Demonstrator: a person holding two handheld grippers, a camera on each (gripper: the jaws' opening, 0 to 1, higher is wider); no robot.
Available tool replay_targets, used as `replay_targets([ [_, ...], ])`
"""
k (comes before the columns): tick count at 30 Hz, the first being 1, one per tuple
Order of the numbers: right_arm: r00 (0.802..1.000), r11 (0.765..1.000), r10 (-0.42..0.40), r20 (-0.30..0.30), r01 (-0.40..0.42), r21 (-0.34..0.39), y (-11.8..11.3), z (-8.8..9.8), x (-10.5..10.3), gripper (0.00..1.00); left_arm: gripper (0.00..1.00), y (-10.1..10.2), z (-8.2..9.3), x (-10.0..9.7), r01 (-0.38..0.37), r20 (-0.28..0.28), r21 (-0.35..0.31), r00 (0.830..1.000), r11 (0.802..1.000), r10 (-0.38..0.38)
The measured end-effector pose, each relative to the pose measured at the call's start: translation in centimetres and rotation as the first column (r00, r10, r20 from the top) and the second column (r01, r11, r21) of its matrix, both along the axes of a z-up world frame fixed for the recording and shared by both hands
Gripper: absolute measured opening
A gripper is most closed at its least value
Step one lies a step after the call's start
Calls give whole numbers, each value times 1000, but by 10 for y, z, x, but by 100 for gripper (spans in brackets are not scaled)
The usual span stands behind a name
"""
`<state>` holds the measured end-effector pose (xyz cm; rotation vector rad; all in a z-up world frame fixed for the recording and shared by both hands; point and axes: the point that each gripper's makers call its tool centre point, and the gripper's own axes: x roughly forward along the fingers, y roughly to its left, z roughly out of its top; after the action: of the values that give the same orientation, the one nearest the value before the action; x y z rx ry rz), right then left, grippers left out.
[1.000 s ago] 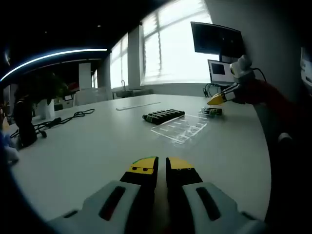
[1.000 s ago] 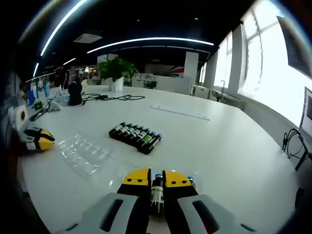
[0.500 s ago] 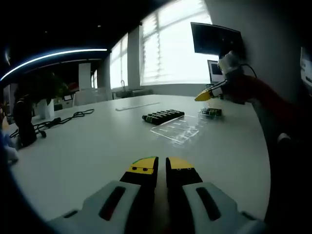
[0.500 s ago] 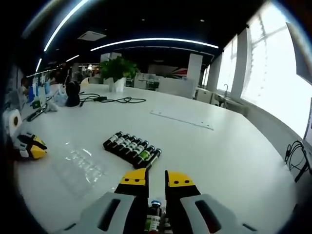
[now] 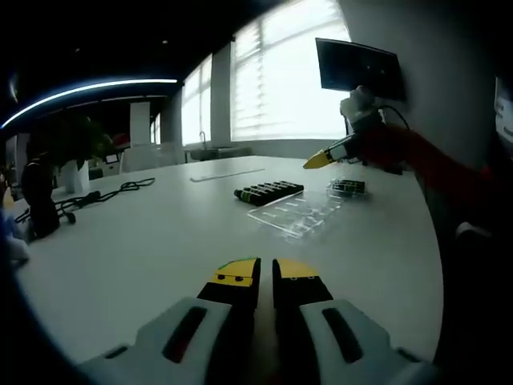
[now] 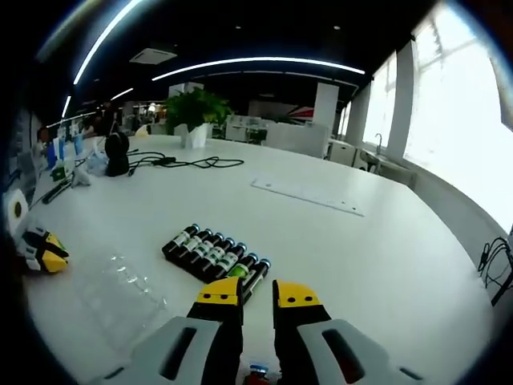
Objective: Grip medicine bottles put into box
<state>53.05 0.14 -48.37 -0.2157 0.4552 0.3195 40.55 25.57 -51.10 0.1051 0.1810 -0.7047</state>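
Observation:
A row of several dark medicine bottles (image 6: 212,255) lies on the white table (image 6: 385,265), just ahead of my right gripper (image 6: 258,293). Its yellow-tipped jaws stand slightly apart with nothing between the tips. A bottle cap (image 6: 258,373) peeks up low between the jaw bases. A clear plastic tray (image 6: 120,285) lies to the left. In the left gripper view the same row of bottles (image 5: 268,191), the tray (image 5: 296,212) and a small group of bottles (image 5: 349,187) lie far ahead. The right gripper (image 5: 321,159) hovers above them. My left gripper (image 5: 258,273) is shut and empty.
A cable (image 6: 184,163), a potted plant (image 6: 196,108) and a black device (image 6: 116,152) are at the table's far side. A flat strip (image 6: 309,195) lies beyond the bottles. A monitor (image 5: 357,68) hangs on the wall. A red sleeve (image 5: 433,156) reaches in from the right.
My right gripper has risen and moved toward the row of bottles; the bottle seen between its jaws has slid down and nearly out of its view. The left gripper stays still.

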Motion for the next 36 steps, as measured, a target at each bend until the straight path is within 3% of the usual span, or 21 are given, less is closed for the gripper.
replay_targets([
  [12,998,1000,-2,-58,1,-13,5,-22,17,11,1,-1,-1,0,4,-2,5,1000,1000,-4],
  [32,995,999,-37,-95,37,1,8,-33,22,10,1,-2,-2,-1,7,-1,9,1000,1000,-7],
  [36,994,999,-48,-101,45,-30,5,-35,22,10,1,-2,-2,-1,7,-1,11,1000,1000,-7],
])
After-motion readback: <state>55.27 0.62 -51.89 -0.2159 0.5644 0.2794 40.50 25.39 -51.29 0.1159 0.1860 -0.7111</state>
